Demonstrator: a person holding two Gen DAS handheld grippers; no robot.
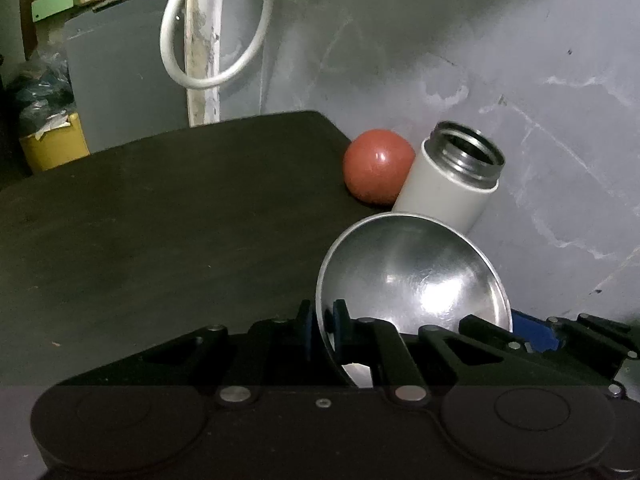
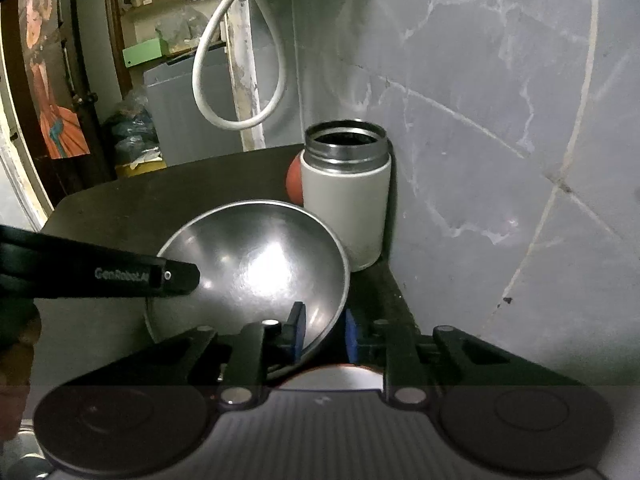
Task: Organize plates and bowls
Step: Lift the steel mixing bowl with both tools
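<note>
A steel bowl [image 1: 412, 280] is tilted up over the right end of a dark table [image 1: 160, 220]. My left gripper [image 1: 324, 330] is shut on its left rim, one finger inside and one outside. In the right wrist view the same bowl [image 2: 256, 268] faces the camera, and my right gripper [image 2: 325, 334] is closed around its near right rim. The left gripper's finger [image 2: 176, 276] reaches in from the left onto the bowl's rim. A blue pad [image 1: 536, 336] of the right gripper shows behind the bowl's right edge. A white disc with a reddish rim [image 2: 332, 376], possibly a plate, peeks out below the right gripper.
An open white flask [image 2: 346, 200] stands in the table's far right corner against the grey wall, with a red ball [image 1: 378, 164] beside it. A white hose loop [image 1: 212, 40] hangs behind. A yellow bin [image 1: 54, 148] sits off the table's left.
</note>
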